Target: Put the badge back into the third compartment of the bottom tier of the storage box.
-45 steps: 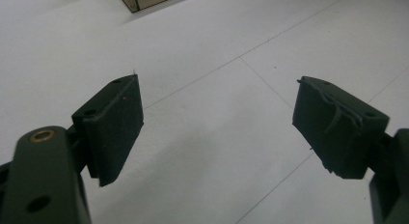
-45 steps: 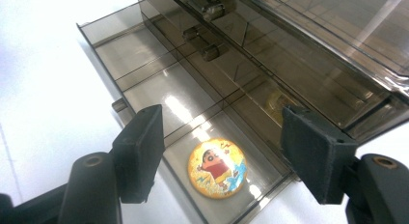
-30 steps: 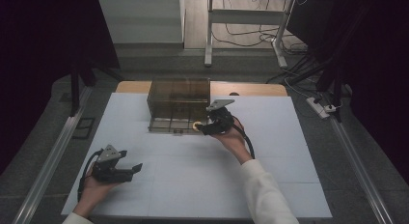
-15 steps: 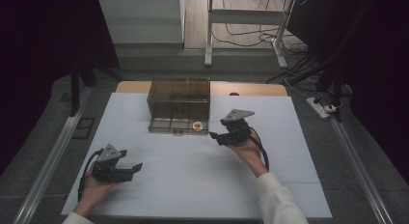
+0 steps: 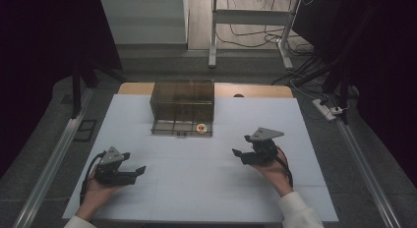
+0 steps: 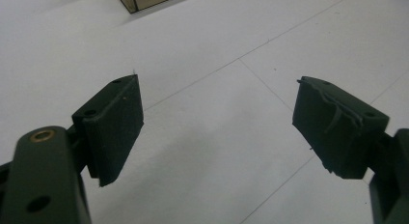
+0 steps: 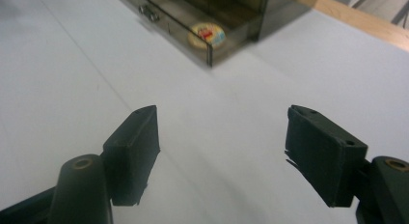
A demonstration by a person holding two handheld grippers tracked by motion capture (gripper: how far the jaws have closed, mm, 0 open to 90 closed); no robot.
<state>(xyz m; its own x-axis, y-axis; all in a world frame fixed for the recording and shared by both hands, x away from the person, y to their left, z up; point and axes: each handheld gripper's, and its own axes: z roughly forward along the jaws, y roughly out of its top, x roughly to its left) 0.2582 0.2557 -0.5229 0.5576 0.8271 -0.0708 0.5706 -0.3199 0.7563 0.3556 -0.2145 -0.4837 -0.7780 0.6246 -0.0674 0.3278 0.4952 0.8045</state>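
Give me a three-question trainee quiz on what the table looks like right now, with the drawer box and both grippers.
1. True or false: the round yellow token lies in the pulled-out drawer of the smoky drawer box.
2. Which gripper is nearer the token: A) the left gripper, B) the right gripper?
3. Fill in: in their own views, nothing lies between the jaws of either gripper but the bare white ____.

Key
1. True: it sits in the drawer's right front corner.
2. B.
3. Table; both grippers are open and hold nothing.
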